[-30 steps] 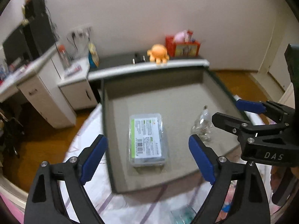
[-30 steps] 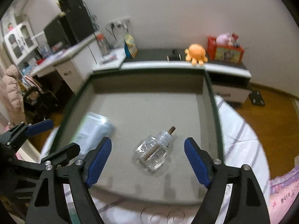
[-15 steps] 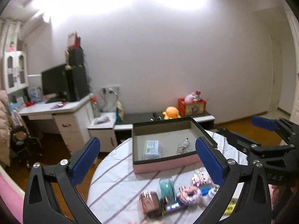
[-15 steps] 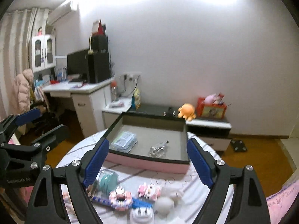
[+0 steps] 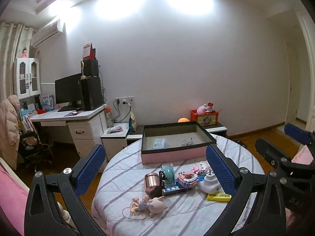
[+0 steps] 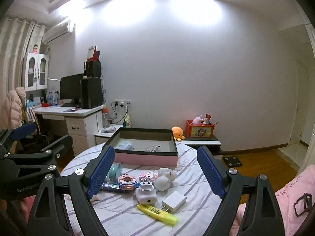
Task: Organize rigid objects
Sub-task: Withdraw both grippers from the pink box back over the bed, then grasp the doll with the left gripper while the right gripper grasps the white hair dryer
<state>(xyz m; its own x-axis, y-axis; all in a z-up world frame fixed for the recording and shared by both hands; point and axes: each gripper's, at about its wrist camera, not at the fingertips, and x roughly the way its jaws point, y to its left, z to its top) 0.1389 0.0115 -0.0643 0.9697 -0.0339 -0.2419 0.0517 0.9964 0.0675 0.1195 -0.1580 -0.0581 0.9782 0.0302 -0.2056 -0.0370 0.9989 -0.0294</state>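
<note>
The left claw [image 5: 155,169] was wide open with nothing between its blue pads; its jaws had just been opening; the right claw [image 6: 156,172] was open too, a bit less wide, and held nothing, and its jaws had also just been opening a little; both hung above the near edge of the round counter with the striped white cloth [image 5: 122,179].

A big flat box with pink sides and a dark rim [image 5: 173,154] sat at the far edge of the counter; inside it lay a flat pack with a green and white label [image 5: 159,143] on the left and a small clear bottle [image 5: 187,141] on the right, well apart.

A bunch of little things lay in the middle of the counter, close together: a shiny copper-coloured tin [image 5: 152,179], a see-through teal case [image 5: 168,174], a pink and blue toy made of tiny blocks [image 6: 127,182], a white round plug-in gadget [image 6: 146,193], a white charger with two metal prongs [image 6: 174,201] and a yellow marker pen [image 6: 157,213]; the marker lay nearest the near edge, just beside the charger; a small doll with brown hair [image 5: 148,201] lay toward the near left edge.
</note>
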